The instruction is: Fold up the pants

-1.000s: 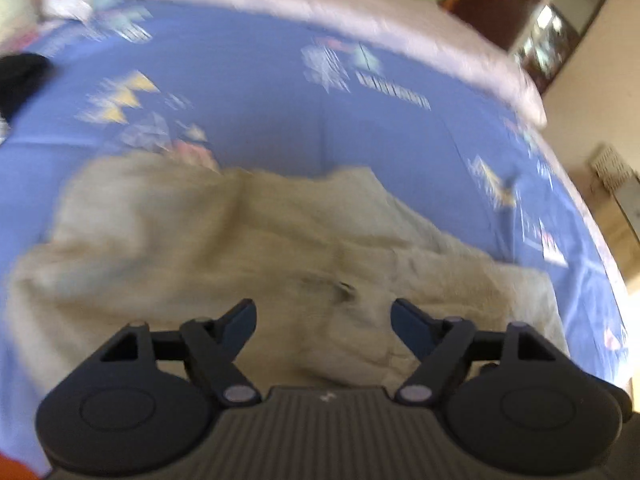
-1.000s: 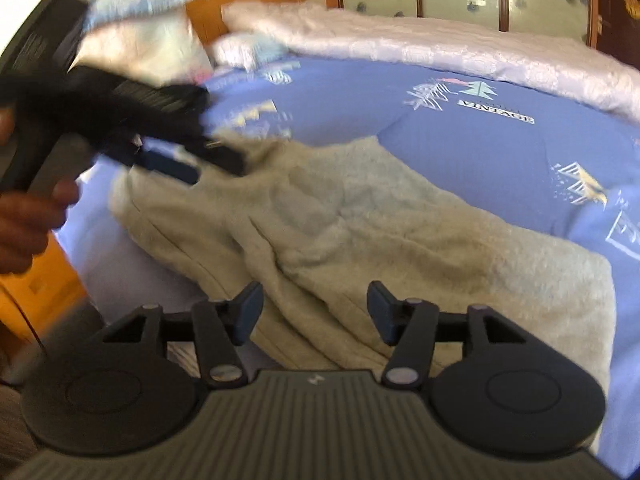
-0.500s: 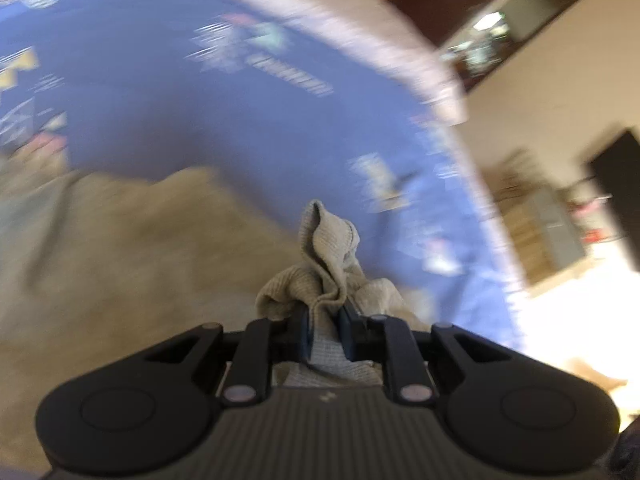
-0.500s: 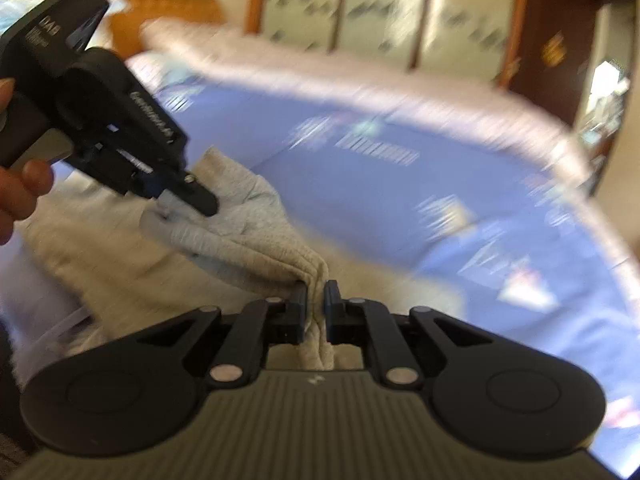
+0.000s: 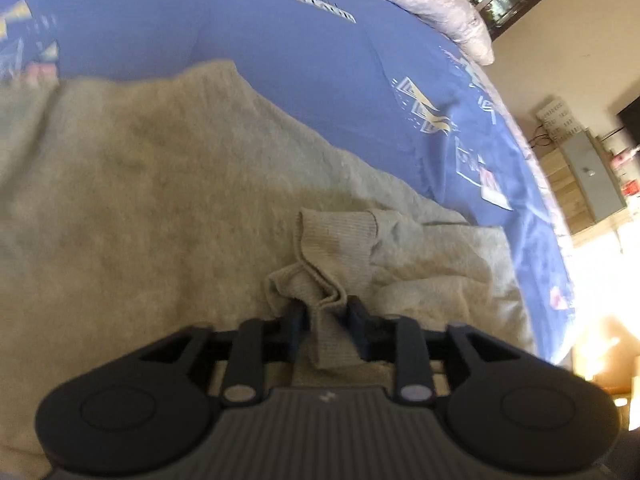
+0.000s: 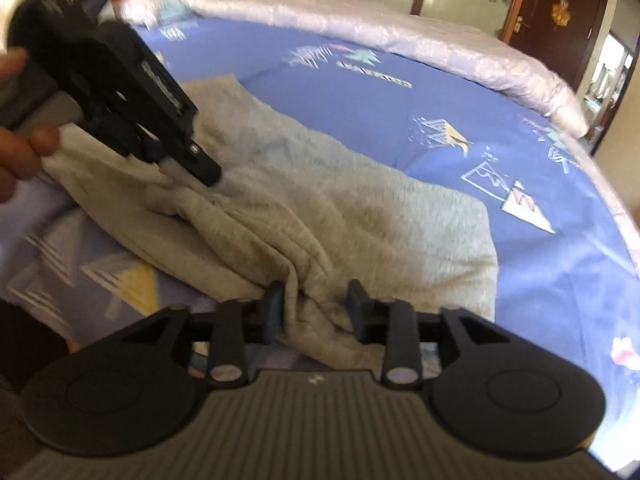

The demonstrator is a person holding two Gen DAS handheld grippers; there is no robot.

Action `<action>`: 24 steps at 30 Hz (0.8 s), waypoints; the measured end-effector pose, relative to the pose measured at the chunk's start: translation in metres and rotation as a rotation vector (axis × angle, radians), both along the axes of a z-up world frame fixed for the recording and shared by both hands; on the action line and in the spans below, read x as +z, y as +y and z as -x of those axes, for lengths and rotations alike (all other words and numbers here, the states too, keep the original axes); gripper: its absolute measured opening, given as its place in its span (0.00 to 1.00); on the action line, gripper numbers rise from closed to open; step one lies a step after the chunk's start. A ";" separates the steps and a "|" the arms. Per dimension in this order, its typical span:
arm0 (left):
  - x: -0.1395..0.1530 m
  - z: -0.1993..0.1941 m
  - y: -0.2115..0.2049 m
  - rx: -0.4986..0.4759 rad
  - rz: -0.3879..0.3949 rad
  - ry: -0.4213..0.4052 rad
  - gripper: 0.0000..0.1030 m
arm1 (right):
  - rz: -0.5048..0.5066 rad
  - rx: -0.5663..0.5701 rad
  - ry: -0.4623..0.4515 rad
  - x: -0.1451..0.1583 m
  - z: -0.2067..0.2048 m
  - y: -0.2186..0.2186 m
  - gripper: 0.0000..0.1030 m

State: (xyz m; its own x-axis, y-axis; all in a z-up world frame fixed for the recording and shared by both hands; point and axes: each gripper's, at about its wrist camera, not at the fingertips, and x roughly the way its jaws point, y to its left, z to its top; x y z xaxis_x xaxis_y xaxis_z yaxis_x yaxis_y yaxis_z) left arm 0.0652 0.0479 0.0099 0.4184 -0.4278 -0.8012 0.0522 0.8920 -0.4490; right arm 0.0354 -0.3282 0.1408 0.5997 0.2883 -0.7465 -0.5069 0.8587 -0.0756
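Observation:
Beige fleece pants (image 5: 160, 184) lie spread on a blue patterned bedsheet (image 5: 320, 60). My left gripper (image 5: 327, 314) is shut on a ribbed cuff (image 5: 340, 240) of the pants, bunched between its fingers. In the right wrist view the pants (image 6: 360, 216) lie folded over, and my right gripper (image 6: 316, 312) has its jaws partly apart with a fold of the fabric lying loose between them. The left gripper (image 6: 208, 172) also shows there at the upper left, held by a hand, its tips pinching the pants' edge.
A pale quilted cover (image 6: 400, 36) runs along the bed's far edge. A dark wooden door (image 6: 560, 12) and glass wardrobe panels stand behind. A wooden cabinet (image 5: 580, 176) stands off the bed's right side.
Both grippers have come down with the lifted fabric onto the pants. The right gripper's jaws, shut on the cloth half a second ago, have opened. The left stays shut on the cuff.

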 end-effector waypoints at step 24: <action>0.069 0.008 -0.080 -0.151 -0.081 -0.151 0.61 | -0.591 -0.409 0.183 0.028 -0.004 -0.090 0.14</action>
State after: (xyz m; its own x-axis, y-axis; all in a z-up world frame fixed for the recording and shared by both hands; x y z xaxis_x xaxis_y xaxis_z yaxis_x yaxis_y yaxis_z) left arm 0.0569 -0.0317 0.0789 0.4720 -0.4311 -0.7690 0.2488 0.9020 -0.3529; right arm 0.0398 -0.4186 0.1688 0.6262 0.4538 -0.6340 -0.0983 0.8526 0.5132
